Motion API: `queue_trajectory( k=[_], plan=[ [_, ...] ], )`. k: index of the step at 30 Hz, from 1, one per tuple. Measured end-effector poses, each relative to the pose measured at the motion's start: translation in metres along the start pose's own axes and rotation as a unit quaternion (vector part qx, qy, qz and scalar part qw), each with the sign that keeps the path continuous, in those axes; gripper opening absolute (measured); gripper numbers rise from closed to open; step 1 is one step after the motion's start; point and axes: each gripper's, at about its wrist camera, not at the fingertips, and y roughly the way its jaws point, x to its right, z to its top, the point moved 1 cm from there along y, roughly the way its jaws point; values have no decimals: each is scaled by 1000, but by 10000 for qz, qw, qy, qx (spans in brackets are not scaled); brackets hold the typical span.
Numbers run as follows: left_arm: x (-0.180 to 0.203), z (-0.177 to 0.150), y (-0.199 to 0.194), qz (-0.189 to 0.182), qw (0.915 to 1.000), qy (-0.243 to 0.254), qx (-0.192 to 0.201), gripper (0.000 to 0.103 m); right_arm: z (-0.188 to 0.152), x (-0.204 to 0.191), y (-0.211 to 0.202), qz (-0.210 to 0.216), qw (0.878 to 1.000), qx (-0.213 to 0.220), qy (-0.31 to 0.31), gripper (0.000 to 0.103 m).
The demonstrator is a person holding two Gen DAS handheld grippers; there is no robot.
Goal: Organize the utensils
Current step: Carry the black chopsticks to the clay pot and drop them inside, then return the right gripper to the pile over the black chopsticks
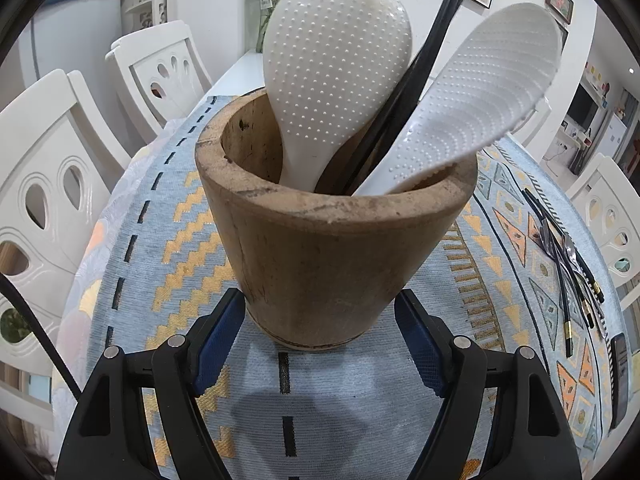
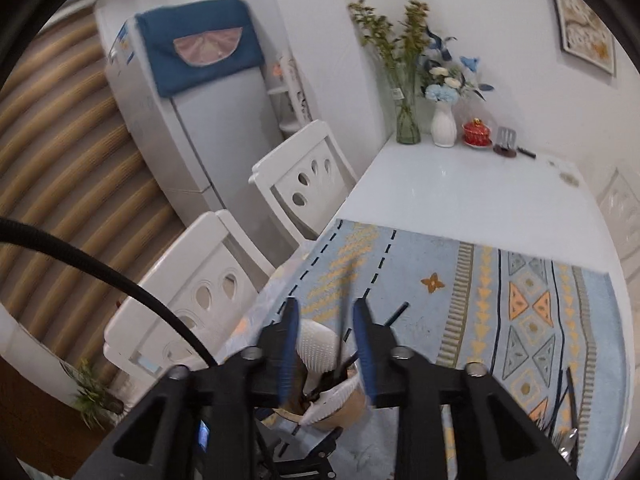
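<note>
A brown wooden utensil holder (image 1: 320, 248) stands upright on the patterned cloth. My left gripper (image 1: 320, 300) is shut on its base, one blue pad on each side. Two white dimpled rice paddles (image 1: 336, 60) (image 1: 480, 92) and black chopsticks (image 1: 412, 92) stand in it. In the right wrist view my right gripper (image 2: 326, 308) hovers above the holder (image 2: 352, 404), jaws open. A thin black chopstick (image 2: 341, 340) passes between its fingers without touching the pads, its lower end in the holder. More black utensils (image 1: 568, 272) lie loose on the cloth to the right.
White chairs (image 1: 52, 184) (image 2: 304, 176) line the table's left side. At the far end of the white table (image 2: 440, 184) stand a glass vase (image 2: 408, 120), a white vase (image 2: 444, 128) and a red lidded bowl (image 2: 477, 133). A dark flat device (image 1: 620, 380) lies at the right edge.
</note>
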Motion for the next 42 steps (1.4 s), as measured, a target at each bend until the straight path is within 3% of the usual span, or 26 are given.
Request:
queue_trajectory(
  k=[3, 10, 17, 23, 28, 33, 36, 39, 42],
  plan=[
    [0, 0, 0, 2, 10000, -9, -3, 76, 3, 12, -18, 71, 9996, 201, 175, 31],
    [0, 0, 0, 7, 10000, 6, -2, 76, 1, 54, -65, -304, 9962, 561, 595, 31],
    [0, 1, 0, 3, 10000, 15, -19, 76, -21, 110, -110, -1114, 9860, 639, 1062, 31],
    [0, 1, 0, 13, 10000, 34, -35, 76, -54, 162, -139, -1669, 9707, 448, 1668, 31],
    [0, 0, 2, 34, 9999, 57, -77, 76, -85, 195, -143, -1828, 9587, 187, 2170, 31],
    [-2, -2, 5, 17, 9999, 34, -141, 76, -105, 212, -127, -1873, 9528, -123, 2386, 31],
    [-2, -1, 4, 35, 9999, 62, -136, 76, -120, 221, -107, -2258, 9463, -484, 2262, 31],
    [-1, -1, 4, 39, 9999, 73, -133, 76, -135, 229, -92, -2331, 9418, -764, 2298, 31],
    [-2, -1, 4, 22, 9999, 43, -135, 76, -147, 232, -80, -2644, 9355, -934, 2151, 21]
  ],
)
